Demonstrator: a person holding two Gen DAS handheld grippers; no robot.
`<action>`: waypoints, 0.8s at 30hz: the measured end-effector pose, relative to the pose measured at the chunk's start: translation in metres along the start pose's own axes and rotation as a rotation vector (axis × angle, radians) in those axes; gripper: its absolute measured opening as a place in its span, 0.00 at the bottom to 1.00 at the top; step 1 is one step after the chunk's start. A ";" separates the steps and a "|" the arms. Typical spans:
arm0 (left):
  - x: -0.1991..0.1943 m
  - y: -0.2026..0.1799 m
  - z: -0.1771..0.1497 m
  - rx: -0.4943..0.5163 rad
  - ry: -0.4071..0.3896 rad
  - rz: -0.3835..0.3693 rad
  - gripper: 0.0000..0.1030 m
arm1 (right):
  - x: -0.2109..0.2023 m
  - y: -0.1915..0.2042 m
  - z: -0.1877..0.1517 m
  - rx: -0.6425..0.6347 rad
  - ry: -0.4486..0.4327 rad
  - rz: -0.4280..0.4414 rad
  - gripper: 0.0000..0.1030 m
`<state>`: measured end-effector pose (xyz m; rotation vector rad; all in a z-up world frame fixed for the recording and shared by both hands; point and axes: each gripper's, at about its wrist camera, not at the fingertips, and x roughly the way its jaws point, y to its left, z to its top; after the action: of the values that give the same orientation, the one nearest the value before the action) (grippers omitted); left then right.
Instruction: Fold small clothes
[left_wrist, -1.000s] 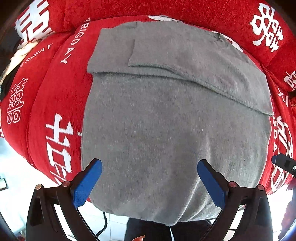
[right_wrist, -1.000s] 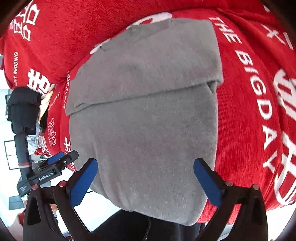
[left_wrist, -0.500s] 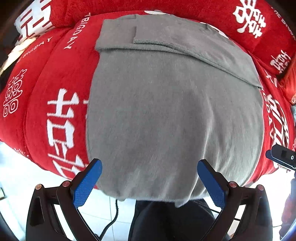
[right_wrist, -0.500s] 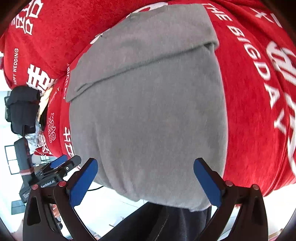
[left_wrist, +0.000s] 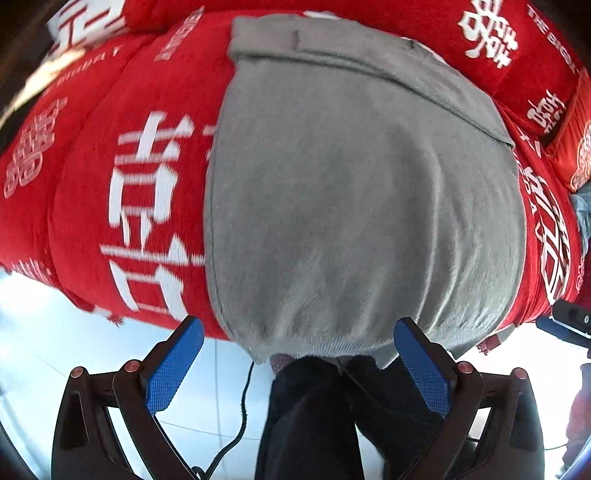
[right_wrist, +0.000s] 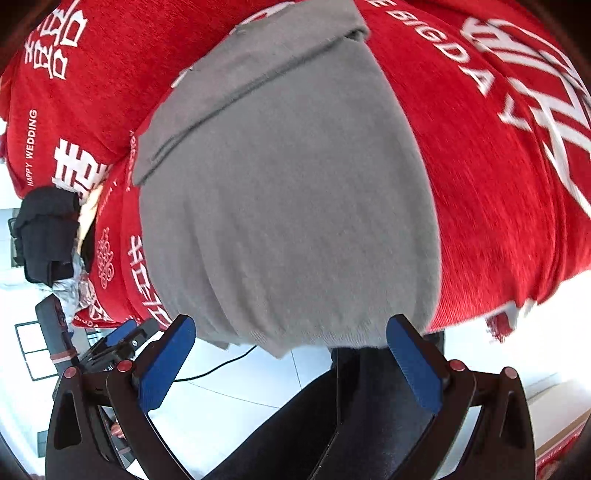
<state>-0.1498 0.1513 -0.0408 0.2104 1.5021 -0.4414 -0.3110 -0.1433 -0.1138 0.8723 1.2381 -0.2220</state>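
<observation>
Lying lengthwise away from both spread, empty grippers, the grey sweater (left_wrist: 362, 206) points its hem toward them.

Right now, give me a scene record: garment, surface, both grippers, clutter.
garment: grey sweater, laid flat, sleeves folded across the top; bottom hem hangs over the near edge
surface: red cover with white lettering
left gripper: open, empty, near the hem, not touching it
right gripper: open, empty, near the hem
fold state: sleeves in, body not yet folded
clutter: dark clothes at the far left of the right wrist view
below: person's dark trousers, pale floor
</observation>
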 end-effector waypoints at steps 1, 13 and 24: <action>0.005 0.006 -0.003 -0.018 0.003 -0.012 1.00 | 0.001 -0.002 -0.003 0.000 0.005 -0.003 1.00; 0.058 0.055 -0.041 -0.170 -0.027 -0.144 1.00 | 0.057 -0.072 -0.028 -0.044 0.128 -0.055 0.80; 0.099 0.039 -0.038 -0.139 0.009 -0.150 0.99 | 0.104 -0.094 -0.028 -0.097 0.183 0.027 0.79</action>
<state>-0.1680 0.1872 -0.1462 -0.0100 1.5568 -0.4539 -0.3505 -0.1565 -0.2505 0.8384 1.3943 -0.0606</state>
